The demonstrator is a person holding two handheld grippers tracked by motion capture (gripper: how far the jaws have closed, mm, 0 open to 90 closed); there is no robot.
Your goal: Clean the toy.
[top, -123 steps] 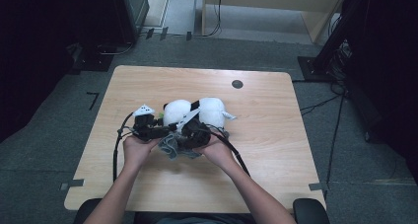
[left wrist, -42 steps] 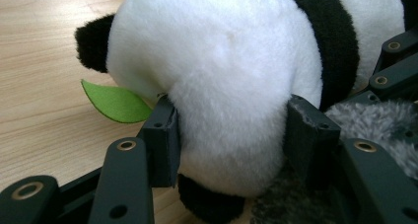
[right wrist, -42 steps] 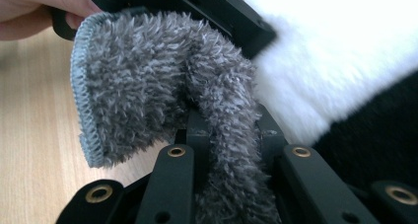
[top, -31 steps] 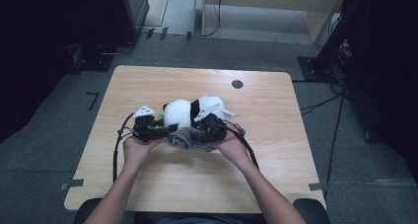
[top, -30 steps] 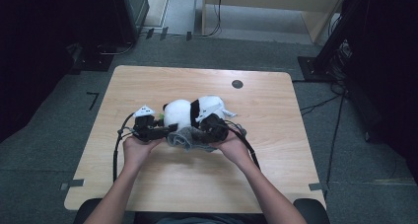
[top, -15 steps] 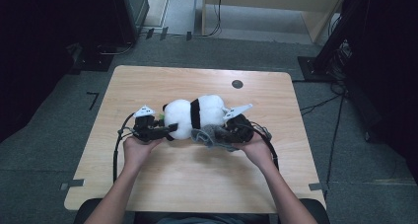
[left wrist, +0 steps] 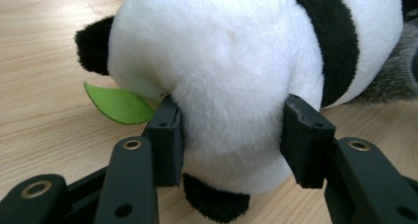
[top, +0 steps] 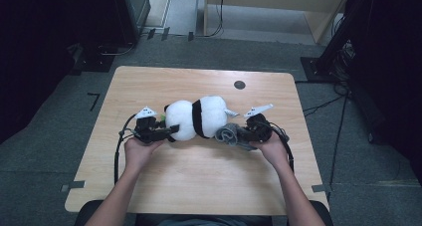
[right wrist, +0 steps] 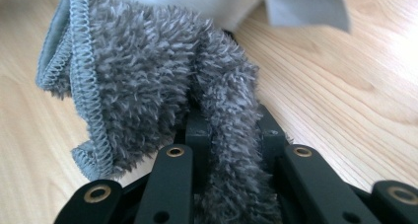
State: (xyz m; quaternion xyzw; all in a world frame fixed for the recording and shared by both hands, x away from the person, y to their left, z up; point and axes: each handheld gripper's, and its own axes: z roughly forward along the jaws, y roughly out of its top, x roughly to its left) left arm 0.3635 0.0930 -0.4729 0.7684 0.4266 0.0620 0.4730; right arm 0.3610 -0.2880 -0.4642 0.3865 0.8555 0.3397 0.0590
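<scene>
A white and black plush panda (top: 195,117) lies on its side in the middle of the wooden table (top: 199,181). My left gripper (top: 168,132) is shut on the panda (left wrist: 231,71), its pads pressed into the white fur at one end; a green felt leaf (left wrist: 118,104) pokes out beside the left pad. My right gripper (top: 243,134) sits at the panda's other end and is shut on a grey fluffy cloth (top: 230,135). In the right gripper view the cloth (right wrist: 148,81) bunches up between the jaws, with the panda's white fabric behind it.
A small dark round hole (top: 239,84) marks the table near its far edge. Black cables (top: 117,151) trail from both grippers across the table. Dark equipment and more cables stand on the grey floor around the table.
My right gripper has moved to the right with the grey cloth, from the panda's near side to past its right end. The left gripper and panda have stayed put.
</scene>
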